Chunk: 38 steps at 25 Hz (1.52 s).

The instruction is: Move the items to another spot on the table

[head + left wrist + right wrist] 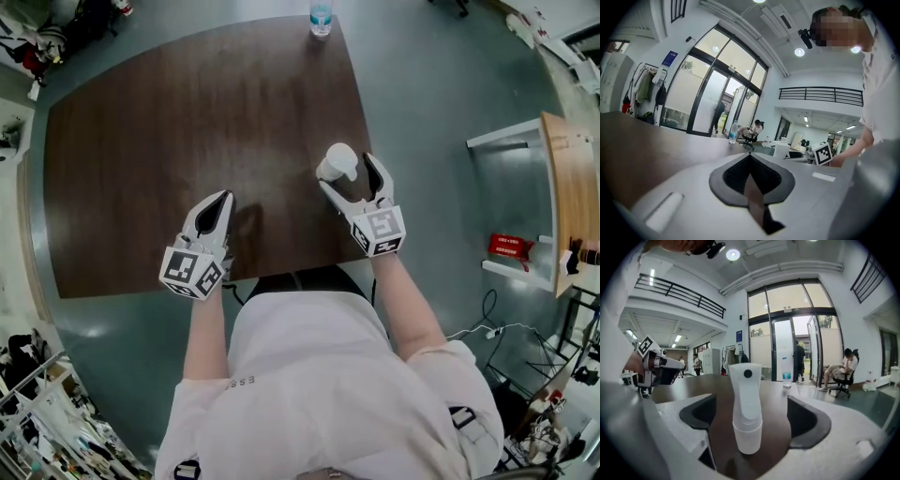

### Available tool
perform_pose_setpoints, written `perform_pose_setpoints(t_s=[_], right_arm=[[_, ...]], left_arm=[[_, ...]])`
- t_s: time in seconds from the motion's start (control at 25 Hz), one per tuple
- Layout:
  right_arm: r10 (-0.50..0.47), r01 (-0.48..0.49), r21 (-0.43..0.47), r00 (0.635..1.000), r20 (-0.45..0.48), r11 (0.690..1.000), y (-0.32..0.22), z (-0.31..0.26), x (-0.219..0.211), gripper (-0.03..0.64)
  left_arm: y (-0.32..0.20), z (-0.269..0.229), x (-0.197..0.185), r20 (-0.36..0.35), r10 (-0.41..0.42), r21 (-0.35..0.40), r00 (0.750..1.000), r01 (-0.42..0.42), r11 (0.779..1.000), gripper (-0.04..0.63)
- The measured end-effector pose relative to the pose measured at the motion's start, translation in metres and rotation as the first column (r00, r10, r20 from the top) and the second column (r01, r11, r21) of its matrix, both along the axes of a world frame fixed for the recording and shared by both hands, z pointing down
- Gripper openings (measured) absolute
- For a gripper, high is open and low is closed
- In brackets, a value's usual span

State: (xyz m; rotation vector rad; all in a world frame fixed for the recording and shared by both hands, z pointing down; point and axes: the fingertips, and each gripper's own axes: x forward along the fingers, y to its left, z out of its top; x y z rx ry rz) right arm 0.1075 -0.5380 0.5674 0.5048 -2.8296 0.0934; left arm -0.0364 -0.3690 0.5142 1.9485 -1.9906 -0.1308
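A white spray bottle [337,162] stands upright on the dark wooden table [187,112], near its right front part. My right gripper [349,174] is open around it. In the right gripper view the spray bottle [746,404] stands between the two pads with a gap on each side, and neither touches it. My left gripper [222,199] rests low over the table's front edge at the left. In the left gripper view its jaws [751,176] meet with nothing between them. A clear water bottle [321,17] stands at the table's far edge.
A wooden shelf unit [562,187] stands to the right of the table, and clutter lies on the floor at the left. A person sits on a chair [843,373] by the glass doors, far behind the water bottle [786,376].
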Motion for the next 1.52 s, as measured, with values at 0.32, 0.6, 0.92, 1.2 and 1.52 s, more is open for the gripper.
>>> perform_pose_setpoints(t_s=[0.32, 0.6, 0.92, 1.2, 1.52], right_arm=[[0.264, -0.261, 0.068, 0.963, -0.045, 0.963, 0.048, -0.025, 0.060, -0.004], [0.350, -0.348, 0.069, 0.937, -0.015, 0.935, 0.113, -0.035, 0.075, -0.014], [0.347, -0.346, 0.036, 0.937, -0.044, 0.938, 0.185, -0.033, 0.126, -0.014], [0.251, -0.250, 0.036, 0.968, -0.016, 0.968, 0.264, -0.045, 0.152, -0.014], [0.121, -0.121, 0.032, 0.993, 0.008, 0.992, 0.355, -0.064, 0.121, -0.014]], left_arm=[[0.031, -0.007, 0.024, 0.017, 0.169, -0.013, 0.985, -0.169, 0.986, 0.017], [0.077, 0.000, 0.037, 0.013, 0.245, -0.014, 0.969, -0.245, 0.969, 0.016], [0.134, -0.020, 0.085, 0.064, 0.226, 0.062, 0.972, -0.230, 0.971, 0.015], [0.243, -0.031, 0.104, 0.085, 0.059, 0.062, 0.995, -0.065, 0.996, 0.017], [0.359, -0.065, 0.073, 0.143, -0.109, 0.093, 0.984, 0.097, 0.991, 0.017]])
